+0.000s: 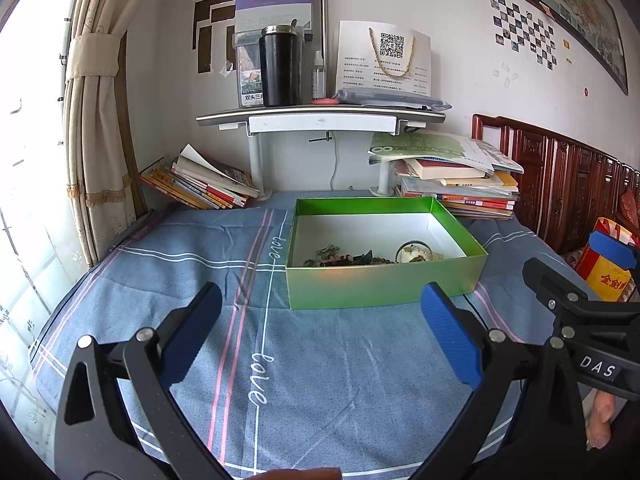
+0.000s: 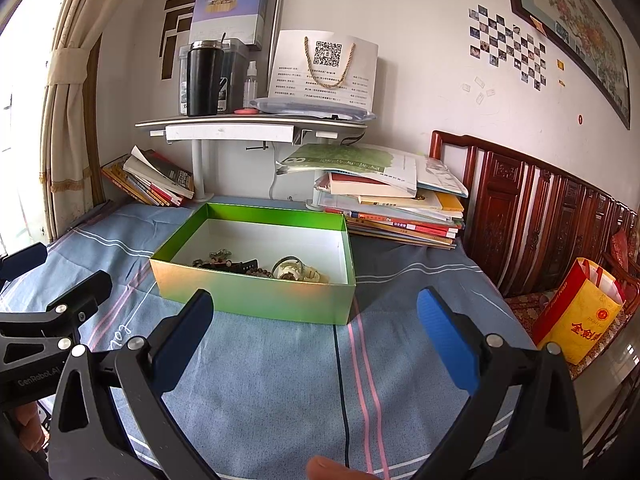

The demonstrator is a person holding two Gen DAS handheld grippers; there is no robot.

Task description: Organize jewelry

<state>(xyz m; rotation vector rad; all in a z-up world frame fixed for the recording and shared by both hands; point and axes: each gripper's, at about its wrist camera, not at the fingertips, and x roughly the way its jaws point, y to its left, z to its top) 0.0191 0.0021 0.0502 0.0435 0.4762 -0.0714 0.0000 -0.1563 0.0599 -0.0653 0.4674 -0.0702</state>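
Observation:
An open green box (image 1: 380, 284) (image 2: 248, 300) with a white inside stands on the blue striped cloth (image 1: 320, 380) (image 2: 280, 392). Jewelry (image 1: 348, 258) (image 2: 256, 266) lies along its near wall: green and brown bead strings, a dark strap, a ring-shaped bangle and pale pieces. My left gripper (image 1: 320, 312) hovers open above the cloth, short of the box, with nothing between its blue pads. My right gripper (image 2: 316, 316) is open too, just in front of the box's near wall. The other gripper's arm shows at each view's edge.
Book stacks (image 1: 456, 184) (image 2: 396, 208) lie behind the box on the right and lean (image 1: 196, 184) at the back left. A small raised shelf (image 1: 320, 118) carries a black tumbler, a bottle and a paper bag. A wooden bed frame (image 2: 540, 216) and a red-yellow bag (image 2: 576, 316) stand at right.

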